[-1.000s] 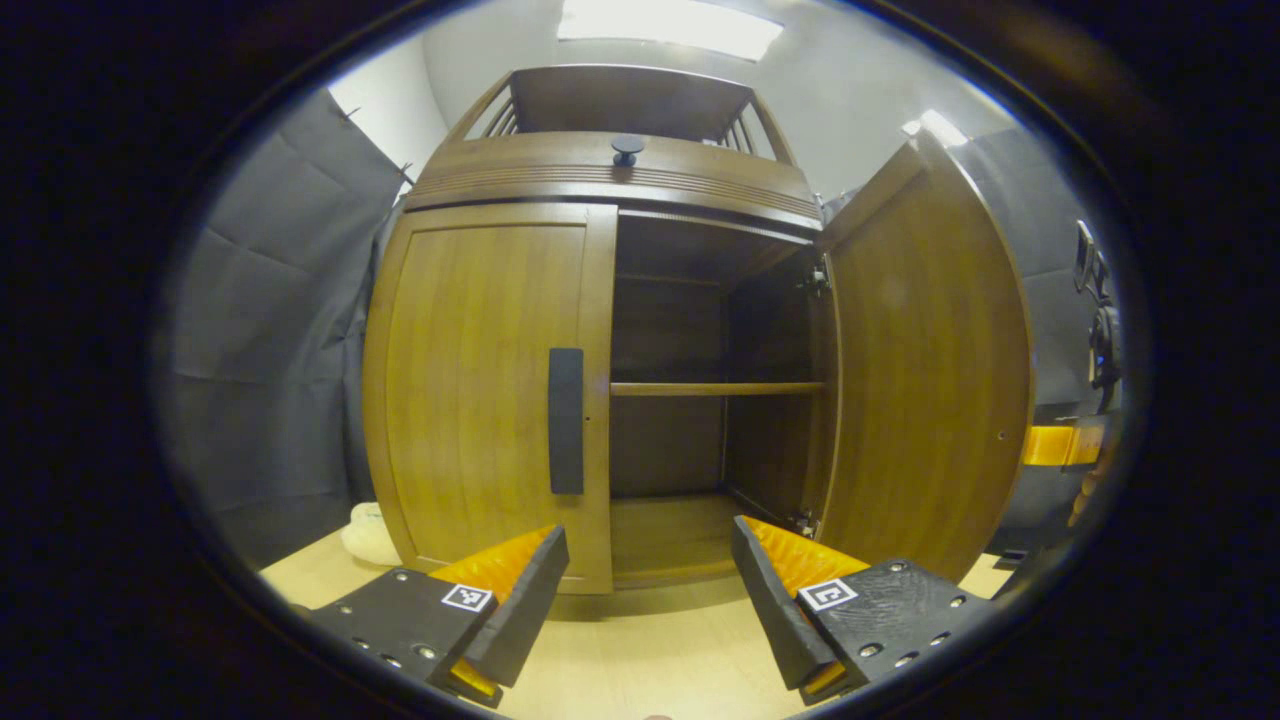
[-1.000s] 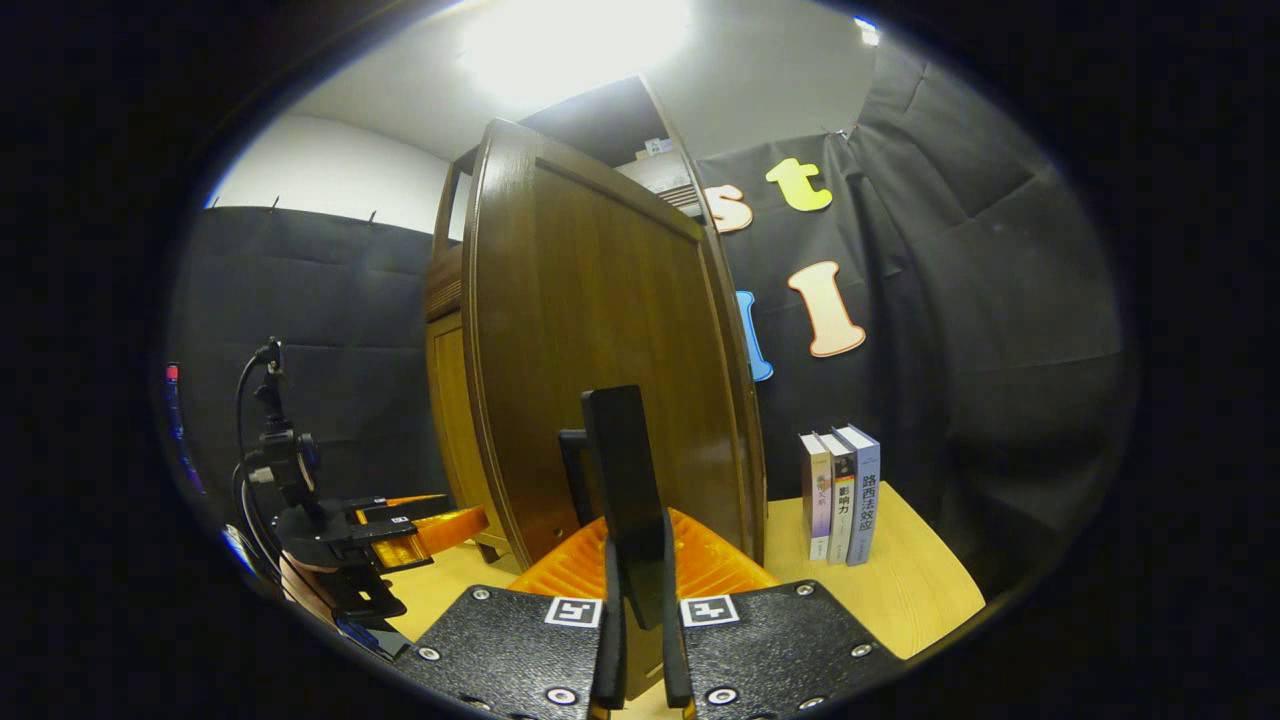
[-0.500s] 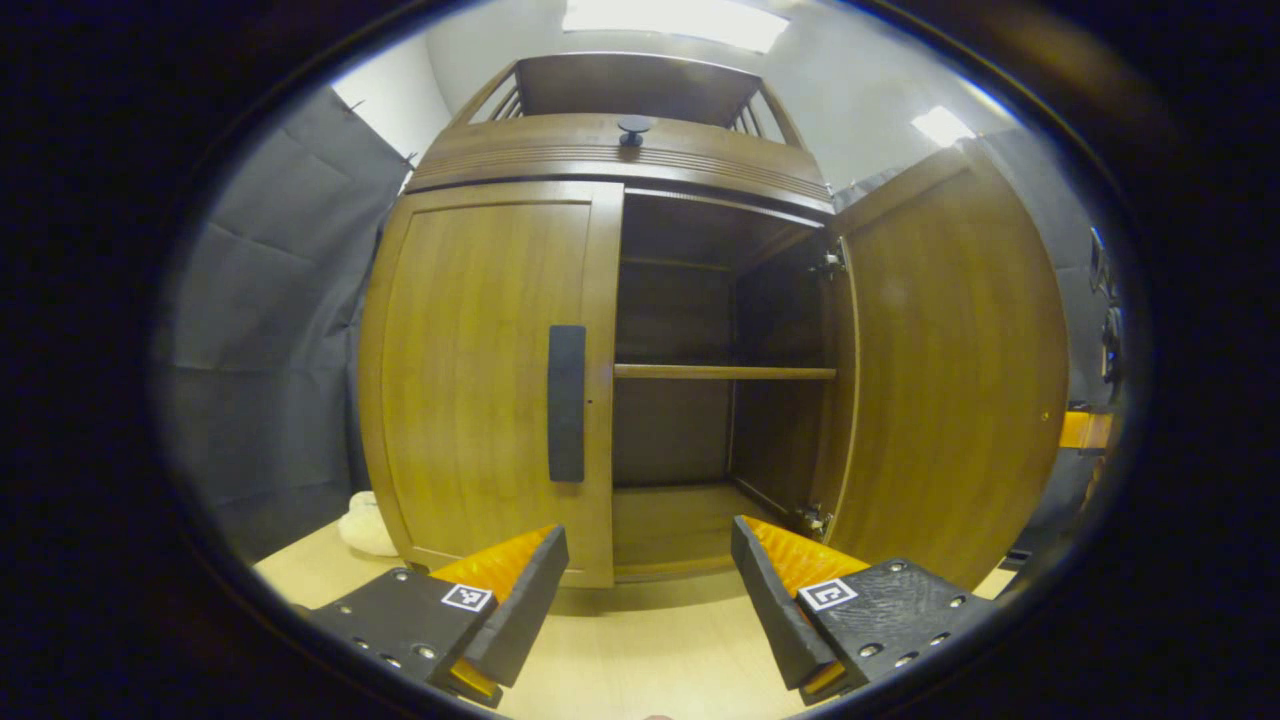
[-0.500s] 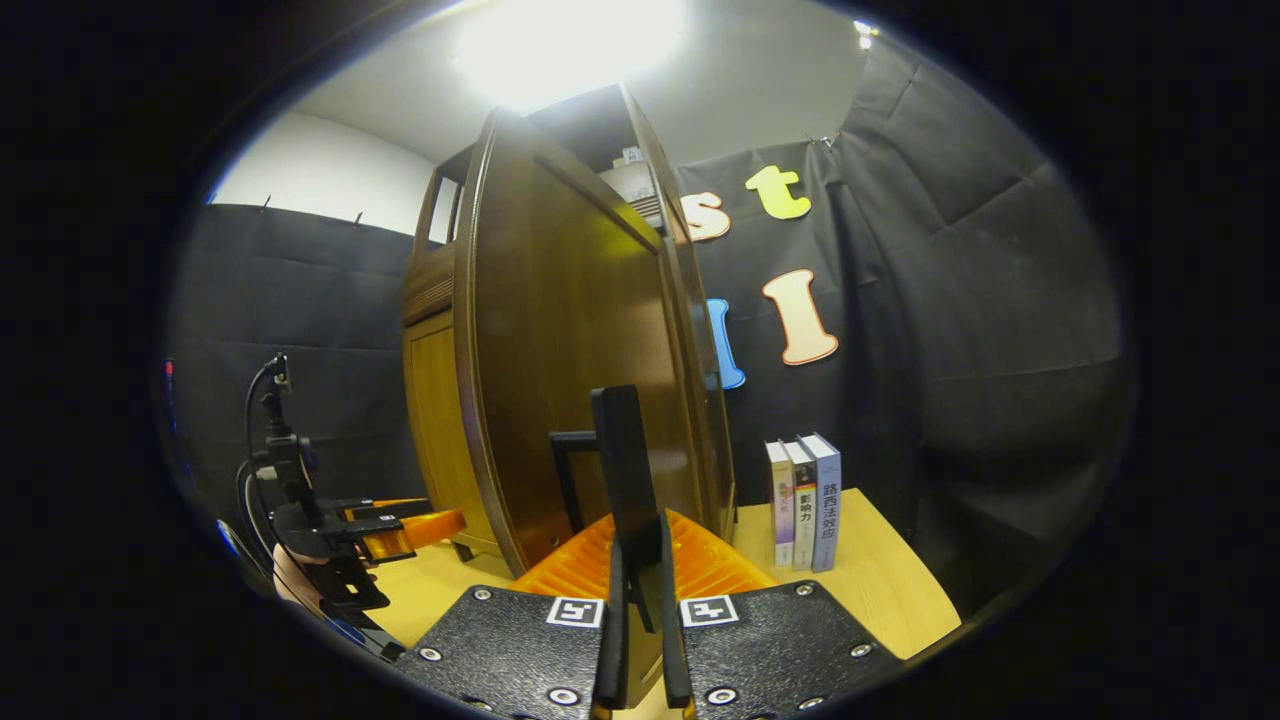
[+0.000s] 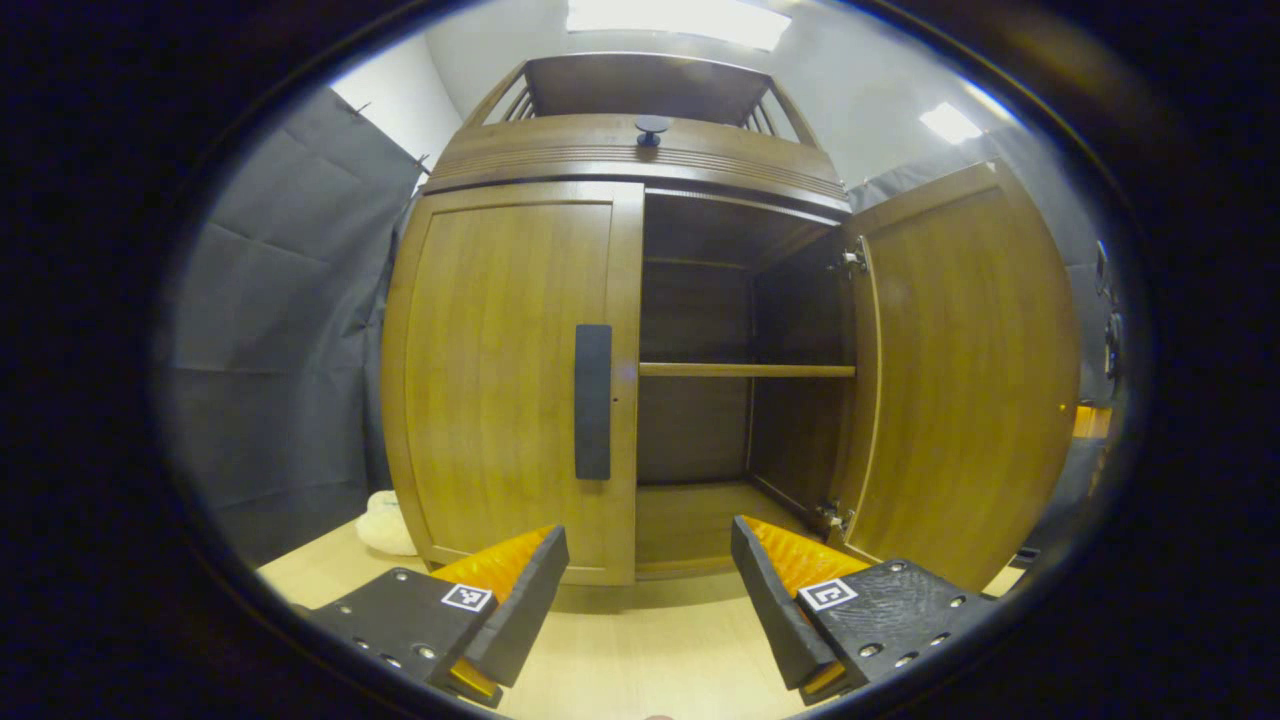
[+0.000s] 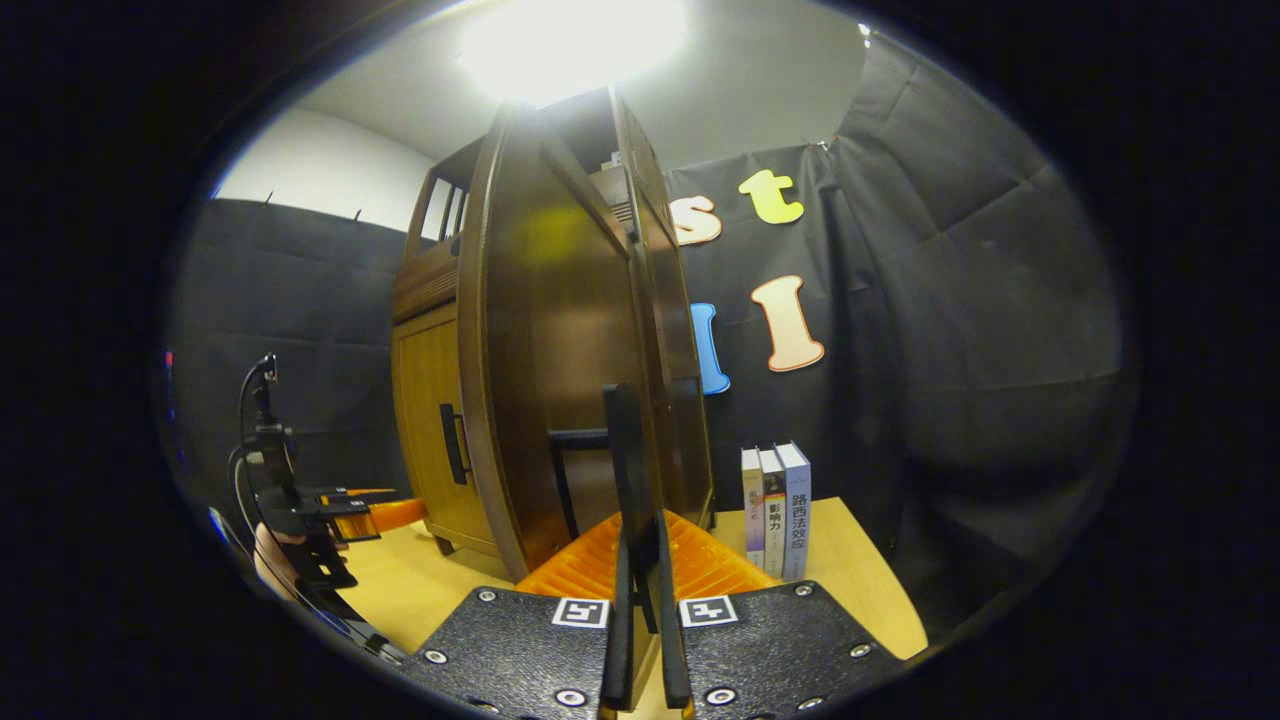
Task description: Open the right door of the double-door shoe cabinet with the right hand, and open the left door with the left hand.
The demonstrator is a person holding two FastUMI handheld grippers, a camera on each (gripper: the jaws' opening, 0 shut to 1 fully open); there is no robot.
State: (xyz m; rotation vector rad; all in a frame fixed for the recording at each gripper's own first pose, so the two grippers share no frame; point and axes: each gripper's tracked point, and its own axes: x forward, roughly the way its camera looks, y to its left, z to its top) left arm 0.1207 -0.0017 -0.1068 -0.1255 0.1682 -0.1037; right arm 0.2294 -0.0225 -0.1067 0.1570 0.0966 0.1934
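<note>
The right gripper (image 6: 640, 640) has its fingers clamped on the right door's handle (image 6: 625, 470). The left gripper (image 5: 650, 590) hovers over the worktop (image 5: 640, 660), fingers wide apart. Beyond it the cabinet's left door (image 5: 500, 370) is closed, and the right door (image 5: 970, 370) is swung open.

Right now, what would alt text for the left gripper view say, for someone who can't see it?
A wooden shoe cabinet stands on a pale table, its right door swung wide open onto a bare shelf while its left door, with a black vertical handle, is shut. The left gripper waits low in front, jaws apart and empty.
</note>
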